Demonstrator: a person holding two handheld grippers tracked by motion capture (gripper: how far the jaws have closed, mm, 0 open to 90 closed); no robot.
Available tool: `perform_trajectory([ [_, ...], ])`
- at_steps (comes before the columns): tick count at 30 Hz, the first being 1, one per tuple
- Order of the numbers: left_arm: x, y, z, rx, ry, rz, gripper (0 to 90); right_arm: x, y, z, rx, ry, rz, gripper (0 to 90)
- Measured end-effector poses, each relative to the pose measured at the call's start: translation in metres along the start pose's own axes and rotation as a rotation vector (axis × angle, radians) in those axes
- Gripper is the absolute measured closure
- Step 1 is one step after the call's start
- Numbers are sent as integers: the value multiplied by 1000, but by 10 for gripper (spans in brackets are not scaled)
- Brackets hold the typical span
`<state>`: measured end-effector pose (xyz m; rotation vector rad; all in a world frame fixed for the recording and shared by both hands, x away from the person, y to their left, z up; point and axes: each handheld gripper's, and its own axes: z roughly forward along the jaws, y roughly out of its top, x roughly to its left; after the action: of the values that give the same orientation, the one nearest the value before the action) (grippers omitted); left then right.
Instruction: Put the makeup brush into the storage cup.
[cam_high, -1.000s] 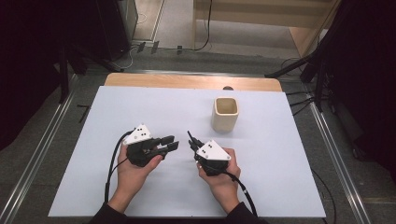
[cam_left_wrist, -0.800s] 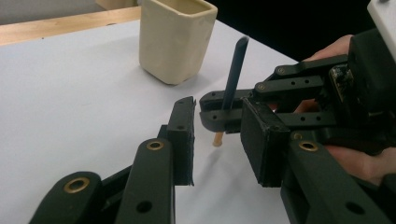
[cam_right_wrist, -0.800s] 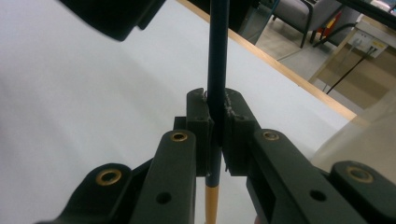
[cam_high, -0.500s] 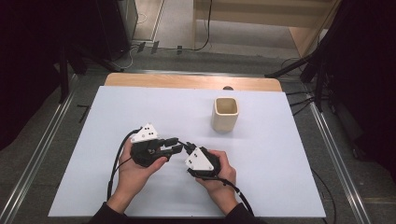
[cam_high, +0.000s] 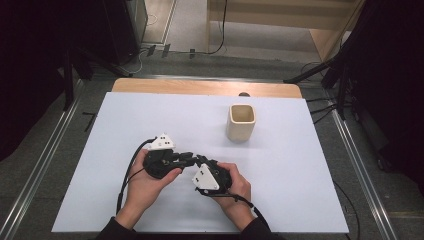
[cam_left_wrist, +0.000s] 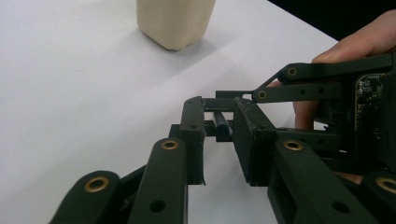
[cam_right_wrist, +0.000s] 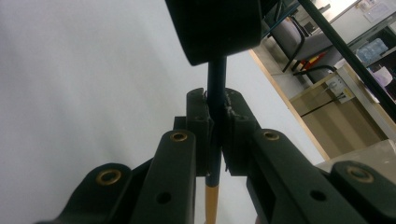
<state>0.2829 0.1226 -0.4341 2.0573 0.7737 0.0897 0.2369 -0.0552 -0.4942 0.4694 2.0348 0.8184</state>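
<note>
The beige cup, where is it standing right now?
In the high view the beige cup stands upright on the white table, right of centre toward the far edge, beyond and clear of both hand-held grippers.

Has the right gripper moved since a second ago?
Yes. In the high view the right gripper has shifted left, away from the cup, which has stayed put, and now meets the left gripper. It stays shut on a pen.

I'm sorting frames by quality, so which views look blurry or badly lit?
High view: evenly lit white table, dark surroundings, cup sharp. Left gripper view: near jaws soft, cup casts a faint shadow. Right gripper view: jaws dark against the bright table, pencil fairly sharp, background blurred.
</note>
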Motion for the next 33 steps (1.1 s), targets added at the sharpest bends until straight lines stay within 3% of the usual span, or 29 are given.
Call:
perform_trajectory([
  [5, 0, 0, 1, 19, -12, -2, 845, 1, 1, -1, -7, -5, -17, 845],
  [9, 0, 0, 1, 22, -13, 1, 853, 0, 0, 0, -11, 3, -16, 842],
  [11, 0, 0, 1, 25, 6, 15, 856, -1, -1, 0, -28, 14, 4, 779],
  [13, 0, -1, -1, 11, 10, 14, 856, -3, -2, 1, -62, 42, 54, 642],
  [14, 2, -1, -2, 0, 13, 11, 856, -4, -2, 1, -73, 47, 64, 601],
  [17, 6, -2, -7, -35, 31, 0, 856, -8, -3, 1, -91, 64, 154, 483],
  [25, 17, -9, -18, -153, 83, -15, 856, -18, -4, -5, -161, 91, 369, 427],
  [27, 19, -11, -18, -174, 75, -25, 856, -22, -5, -6, -178, 88, 415, 442],
  [28, 20, -12, -18, -184, 76, -23, 856, -23, -5, -6, -185, 91, 429, 443],
  [33, 20, -15, -20, -247, 87, 1, 856, -33, -11, -8, -211, 79, 588, 396],
])
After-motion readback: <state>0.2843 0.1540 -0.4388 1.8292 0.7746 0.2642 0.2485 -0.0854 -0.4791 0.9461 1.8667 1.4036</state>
